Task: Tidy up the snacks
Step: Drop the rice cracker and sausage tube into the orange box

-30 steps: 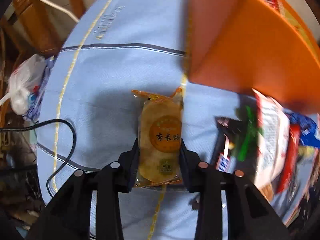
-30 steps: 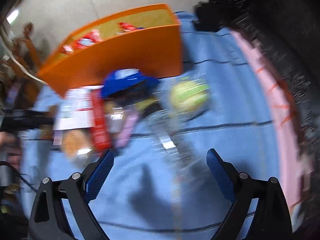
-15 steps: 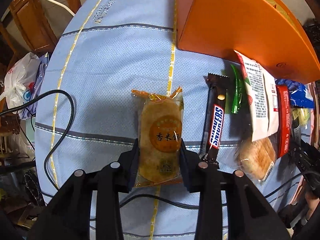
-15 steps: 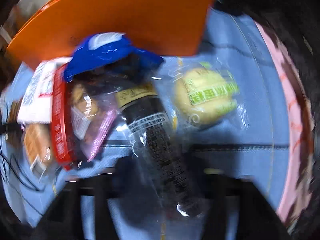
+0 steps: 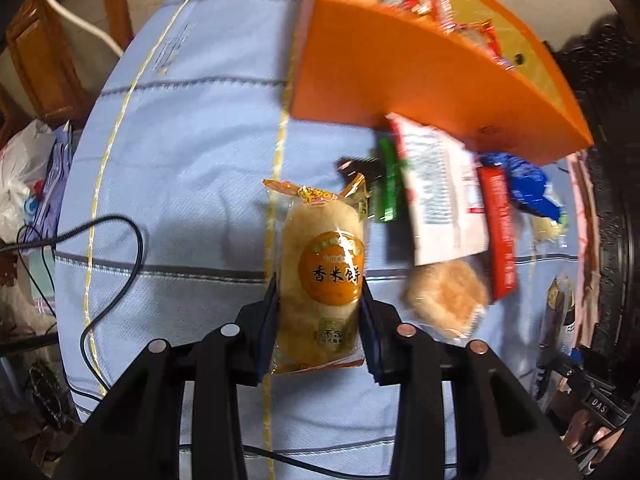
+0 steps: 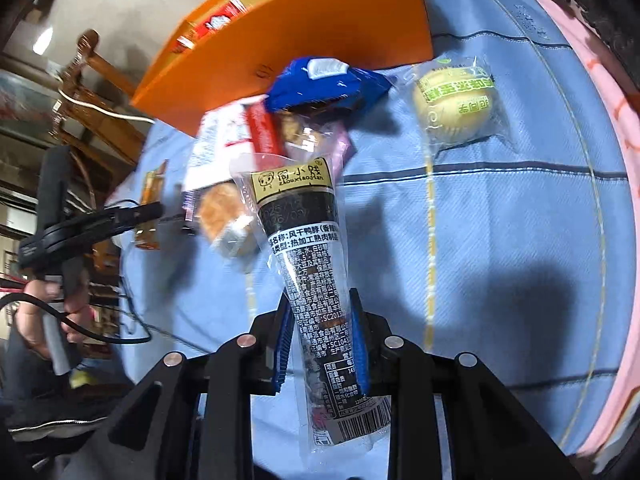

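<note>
My left gripper is shut on a rice cracker packet with an orange round label, held above the blue tablecloth. My right gripper is shut on a long black duck neck packet, lifted off the cloth. The orange box stands at the far side and holds several red packets; it also shows in the right wrist view. A pile of loose snacks lies in front of it. The left gripper also shows at the left of the right wrist view.
A blue packet, a round yellow bun and a biscuit packet lie on the tablecloth. A black cable runs over the cloth's left side. A white bag and wooden furniture are beyond the table edge.
My right gripper closed on the duck neck packet and lifted it. My left gripper raised the rice cracker packet and moved toward the orange box, whose inside now shows.
</note>
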Demonstrator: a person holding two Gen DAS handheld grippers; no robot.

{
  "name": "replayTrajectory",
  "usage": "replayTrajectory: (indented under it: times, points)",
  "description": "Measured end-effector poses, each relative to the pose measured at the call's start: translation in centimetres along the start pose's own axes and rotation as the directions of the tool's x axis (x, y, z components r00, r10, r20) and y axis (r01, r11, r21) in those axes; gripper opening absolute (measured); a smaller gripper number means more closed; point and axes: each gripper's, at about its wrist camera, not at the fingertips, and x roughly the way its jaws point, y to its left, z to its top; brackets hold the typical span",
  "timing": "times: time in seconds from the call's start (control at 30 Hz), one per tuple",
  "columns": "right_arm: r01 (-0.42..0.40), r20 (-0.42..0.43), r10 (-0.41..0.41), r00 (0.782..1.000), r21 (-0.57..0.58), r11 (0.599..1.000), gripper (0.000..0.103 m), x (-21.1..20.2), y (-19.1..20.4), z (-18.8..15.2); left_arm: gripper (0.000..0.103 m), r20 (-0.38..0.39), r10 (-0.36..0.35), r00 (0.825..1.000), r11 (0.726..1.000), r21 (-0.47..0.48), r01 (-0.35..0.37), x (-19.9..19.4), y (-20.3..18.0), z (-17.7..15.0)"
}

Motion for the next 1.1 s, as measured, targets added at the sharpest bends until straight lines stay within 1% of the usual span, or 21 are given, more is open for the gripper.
replayTrajectory:
  times: [0.13, 0.23, 0.33, 0.4, 0.47, 0.57, 0.6, 0.63, 0.67, 0.7, 0.73, 0.77, 0.8, 0.83, 0.87, 0.9, 0.97, 1.03, 1.1]
  points:
    - [-0.067, 0.091, 0.065, 0.994, 0.014, 0.998, 0.026, -2.4, 0.5, 2.2, 0.035, 0.067, -0.024, 0.997, 0.998, 0.06, 0.02, -2.9, -1.9, 0.8]
    - [-0.091, 0.154, 0.085, 0.984, 0.032, 0.995, 0.026, -3.4, 2.0, 4.6, 0.035, 0.104, -0.049, 0.993, 0.995, 0.089, 0.04, -4.0, -2.9, 3.6]
    - [-0.084, 0.221, 0.078, 0.972, 0.018, 0.996, 0.027, -4.4, 3.7, 7.6, 0.035, 0.162, -0.072, 0.984, 0.992, 0.118, 0.053, -6.2, -4.3, 6.6]
    - [-0.08, 0.268, 0.078, 0.96, -0.005, 0.997, 0.027, -5.1, 4.9, 9.9, 0.035, 0.194, -0.076, 0.978, 0.991, 0.12, 0.053, -6.7, -5.5, 7.9]
    - [-0.074, 0.317, 0.08, 0.945, -0.03, 0.997, 0.027, -5.8, 6.1, 12.5, 0.035, 0.22, -0.078, 0.972, 0.99, 0.128, 0.051, -7.3, -7.0, 9.8]
    - [-0.062, 0.367, 0.073, 0.927, -0.042, 0.997, 0.027, -6.4, 7.5, 16.1, 0.035, 0.241, -0.097, 0.966, 0.99, 0.123, 0.069, -8.3, -8.3, 12.0]
    - [-0.056, 0.394, 0.068, 0.916, -0.042, 0.998, 0.028, -6.8, 7.8, 16.9, 0.035, 0.251, -0.104, 0.962, 0.99, 0.119, 0.076, -8.6, -8.8, 13.1]
    - [-0.05, 0.432, 0.06, 0.9, -0.035, 0.998, 0.029, -7.2, 8.1, 18.2, 0.035, 0.256, -0.106, 0.961, 0.991, 0.111, 0.079, -8.7, -9.1, 14.0]
    - [-0.062, 0.47, 0.064, 0.88, -0.02, 0.998, 0.035, -7.4, 8.2, 19.3, 0.042, 0.258, -0.106, 0.96, 0.992, 0.092, 0.085, -8.8, -9.3, 15.2]
    - [-0.067, 0.497, 0.062, 0.866, -0.008, 0.998, 0.059, -7.4, 8.2, 20.0, 0.072, 0.265, -0.093, 0.96, 0.994, 0.072, 0.076, -8.8, -9.5, 16.3]
    - [-0.013, 0.529, -0.005, 0.849, 0.03, 0.999, 0.075, -7.2, 8.2, 20.6, 0.091, 0.281, -0.044, 0.959, 0.998, 0.047, 0.031, -8.9, -9.6, 17.2]
    - [0.033, 0.537, -0.064, 0.841, 0.067, 0.997, 0.093, -7.1, 8.1, 20.7, 0.099, 0.32, 0.054, 0.946, 0.998, 0.008, -0.059, -9.2, -9.5, 17.7]
    - [0.053, 0.536, -0.098, 0.838, 0.099, 0.994, 0.095, -7.0, 7.7, 20.4, 0.099, 0.332, 0.075, 0.94, 0.997, -0.001, -0.08, -9.4, -9.5, 17.7]
    - [0.033, 0.521, -0.072, 0.85, 0.084, 0.996, 0.095, -6.8, 7.4, 20.1, 0.099, 0.334, 0.068, 0.94, 0.997, 0.0, -0.072, -9.7, -9.3, 17.6]
    - [0.014, 0.502, -0.042, 0.864, 0.06, 0.998, 0.095, -6.5, 7.2, 19.7, 0.099, 0.325, 0.017, 0.946, 1.0, 0.014, -0.023, -9.9, -8.9, 17.2]
    - [0.011, 0.485, -0.031, 0.874, 0.046, 0.999, 0.095, -6.2, 7.0, 19.0, 0.099, 0.317, 0.001, 0.949, 1.0, 0.018, -0.007, -9.8, -8.7, 16.8]
    - [0.015, 0.455, -0.037, 0.89, 0.052, 0.999, 0.095, -5.5, 5.4, 17.0, 0.099, 0.288, 0.001, 0.958, 1.0, 0.021, -0.008, -9.3, -8.2, 15.7]
    - [0.009, 0.403, -0.04, 0.914, 0.079, 0.997, 0.095, -4.3, 3.9, 15.2, 0.099, 0.259, 0.008, 0.966, 0.999, 0.028, -0.015, -8.4, -7.6, 14.4]
    - [0.019, 0.368, -0.062, 0.928, 0.12, 0.993, 0.095, -3.2, 2.8, 13.2, 0.099, 0.224, 0.012, 0.974, 0.999, 0.03, -0.019, -7.2, -6.9, 12.6]
